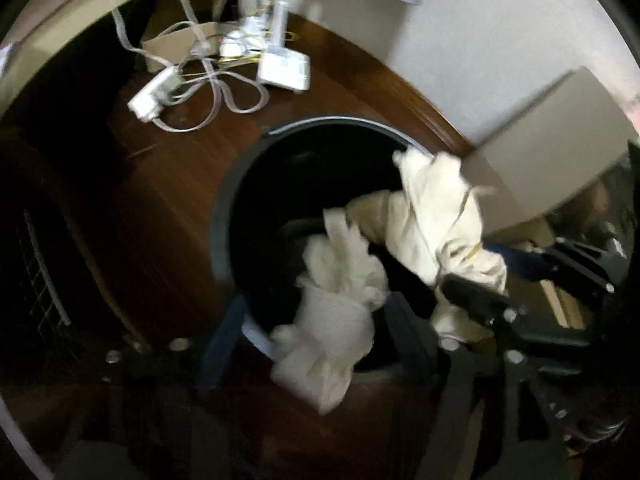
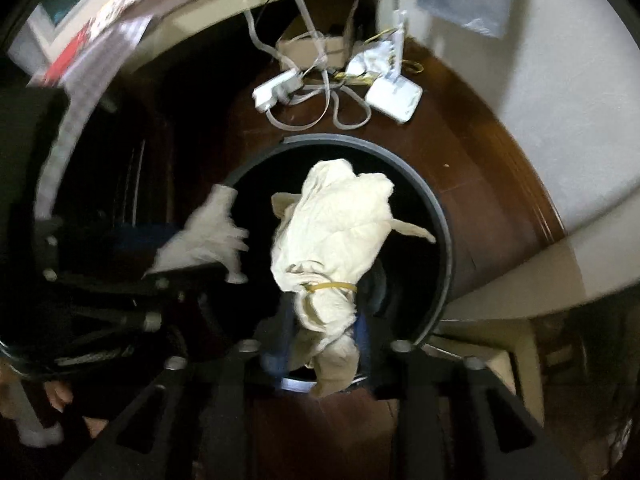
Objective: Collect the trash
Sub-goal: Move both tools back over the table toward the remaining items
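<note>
Both grippers point down over the black bin (image 2: pixel 442 216). Left gripper (image 1: pixel 316 344): jaws apart, white crumpled bag (image 1: pixel 332 320) loose between them, above the bin's near rim. Right gripper (image 2: pixel 320 344): jaws apart, cream bundle (image 2: pixel 332 232) with yellow band hanging over the bin's mouth.

We see a home room: wood floor (image 2: pixel 472 200), white wall (image 2: pixel 560 100), and power strip (image 2: pixel 276 90) with router (image 2: pixel 394 96) beyond the bin (image 2: pixel 444 216).

Dark bin (image 2: pixel 442 216) interior unreadable; motion-blurred white wad (image 1: pixel 332 312); bundle's (image 2: pixel 336 240) lower end behind blue fingers (image 2: pixel 362 332).
</note>
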Available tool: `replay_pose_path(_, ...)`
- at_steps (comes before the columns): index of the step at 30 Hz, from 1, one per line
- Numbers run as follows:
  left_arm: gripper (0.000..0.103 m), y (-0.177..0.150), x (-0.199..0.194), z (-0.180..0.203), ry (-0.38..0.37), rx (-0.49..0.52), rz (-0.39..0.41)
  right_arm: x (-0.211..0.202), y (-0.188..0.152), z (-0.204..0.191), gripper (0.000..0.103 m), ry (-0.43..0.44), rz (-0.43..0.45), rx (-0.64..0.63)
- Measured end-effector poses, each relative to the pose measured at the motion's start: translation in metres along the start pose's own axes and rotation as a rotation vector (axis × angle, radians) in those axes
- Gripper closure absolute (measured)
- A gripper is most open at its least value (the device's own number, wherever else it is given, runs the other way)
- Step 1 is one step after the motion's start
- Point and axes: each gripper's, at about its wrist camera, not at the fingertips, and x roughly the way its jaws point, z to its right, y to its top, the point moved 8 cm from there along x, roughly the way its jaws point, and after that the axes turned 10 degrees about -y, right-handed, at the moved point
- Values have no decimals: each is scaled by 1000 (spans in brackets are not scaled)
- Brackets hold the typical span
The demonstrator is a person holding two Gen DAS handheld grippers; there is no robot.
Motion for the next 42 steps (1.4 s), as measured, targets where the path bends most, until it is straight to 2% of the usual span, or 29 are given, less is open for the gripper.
replay_pose_path(1,28,-2,-1,-2,10,-10,-3,3,-2,3,37,-13,-6,8)
replay_pose_path(4,13,-5,-11,-7,65,-41,4,-3,-10,12,37,-15,-14,57)
replay_pose_path(5,12,-6,-22,-6,83,-45,25,-9,-11,14,37,-21,-2,59)
replay_pose_path(10,12,-13,-71,-3,189,2,115,-51,-10,16,36,-21,56,77)
replay_pose_path(14,12,-22,-123,-4,178,-29,208,-96,0,14,30,9,133,116)
replay_pose_path(17,12,-26,-158,-15,185,-51,279,-123,10,6,30,36,182,136)
replay_pose_path(19,12,-27,-178,-23,191,-61,325,-144,16,-7,30,62,215,132)
replay_pose_path(25,11,-47,-225,-62,295,-84,406,-187,27,-63,26,113,285,47)
replay_pose_path(30,8,-85,-259,-105,394,-141,459,-211,35,-117,22,113,318,-53)
replay_pose_path(33,2,-109,-278,-126,427,-177,490,-214,39,-146,21,86,296,-110)
replay_pose_path(36,0,-136,-297,-150,408,-233,540,-231,44,-184,21,142,325,-158)
replay_pose_path(42,0,-188,-331,-199,495,-346,580,-263,48,-262,21,213,361,-266)
